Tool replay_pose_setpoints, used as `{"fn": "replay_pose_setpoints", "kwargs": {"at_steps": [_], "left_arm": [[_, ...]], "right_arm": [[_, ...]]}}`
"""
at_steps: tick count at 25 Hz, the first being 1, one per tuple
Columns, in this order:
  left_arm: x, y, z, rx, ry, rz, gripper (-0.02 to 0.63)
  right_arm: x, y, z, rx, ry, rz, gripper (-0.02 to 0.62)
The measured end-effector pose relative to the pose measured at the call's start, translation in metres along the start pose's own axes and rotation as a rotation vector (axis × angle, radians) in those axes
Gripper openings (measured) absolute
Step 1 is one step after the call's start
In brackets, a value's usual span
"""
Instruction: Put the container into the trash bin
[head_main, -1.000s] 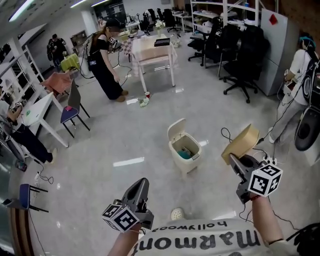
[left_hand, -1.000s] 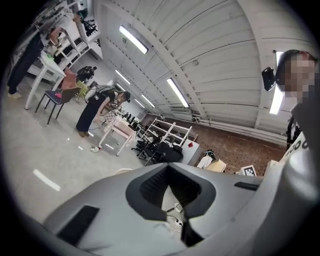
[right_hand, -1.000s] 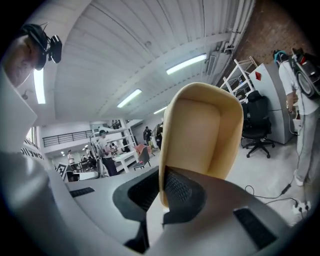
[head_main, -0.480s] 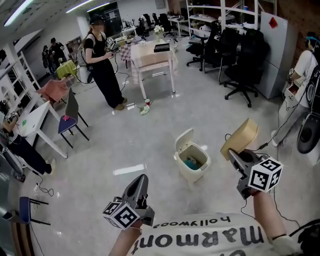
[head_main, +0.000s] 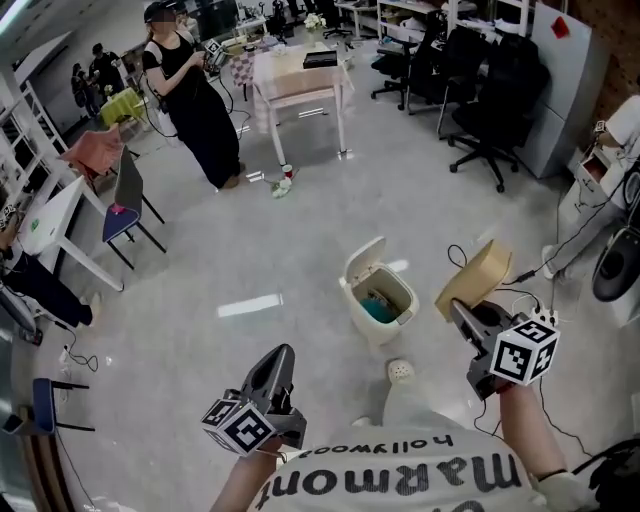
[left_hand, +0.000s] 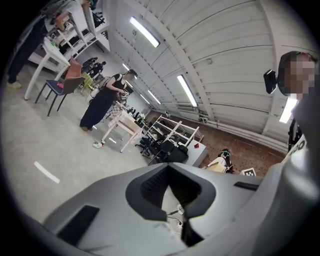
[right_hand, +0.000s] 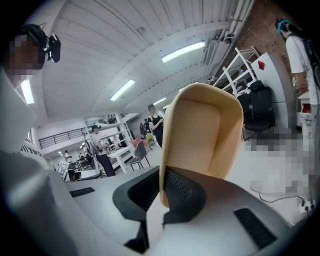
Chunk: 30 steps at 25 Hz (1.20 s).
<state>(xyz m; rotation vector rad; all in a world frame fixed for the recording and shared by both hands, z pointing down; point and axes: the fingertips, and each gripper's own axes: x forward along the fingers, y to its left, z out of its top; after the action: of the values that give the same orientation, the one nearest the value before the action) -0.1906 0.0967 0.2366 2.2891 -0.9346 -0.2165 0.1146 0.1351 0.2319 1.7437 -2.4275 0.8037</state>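
On the floor in front of us stands the trash bin (head_main: 384, 327) with its lid up. Our right gripper (head_main: 458, 308) pinches the tan container (head_main: 476, 277) by its edge and holds it in the air, just right of the bin. Our left gripper (head_main: 281, 356) is closed on nothing.

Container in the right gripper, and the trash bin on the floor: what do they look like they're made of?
Container: probably thin moulded plastic or pulp fibre; matte tan, smooth rounded corners, no gloss.
Trash bin: likely hard plastic; cream, smooth walls, with a hinged lid standing open.
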Motion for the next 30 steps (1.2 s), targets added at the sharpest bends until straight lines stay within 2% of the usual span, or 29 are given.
{"fn": "replay_pose_setpoints", "kwargs": {"at_steps": [9,13,20,26,30], "left_arm": [[0.039,0.028,0.007,0.002,-0.006,0.094,-0.009],[0.079,0.034,0.007,-0.025,-0.015,0.141,-0.009],[0.171,0.036,-0.002,-0.029,-0.001,0.169,-0.009],[0.222,0.034,-0.004,0.011,0.036,0.218,-0.009],[0.225,0.044,-0.020,-0.045,0.071,0.277,-0.009]], "right_arm": [[0.078,-0.029,0.017,-0.001,0.058,0.110,0.006],[0.106,-0.064,0.028,-0.007,0.108,0.139,0.006],[0.158,-0.116,0.043,-0.024,0.190,0.224,0.006],[0.206,-0.142,0.023,0.046,0.283,0.295,0.006],[0.231,-0.144,-0.002,0.095,0.323,0.348,0.006]]}}
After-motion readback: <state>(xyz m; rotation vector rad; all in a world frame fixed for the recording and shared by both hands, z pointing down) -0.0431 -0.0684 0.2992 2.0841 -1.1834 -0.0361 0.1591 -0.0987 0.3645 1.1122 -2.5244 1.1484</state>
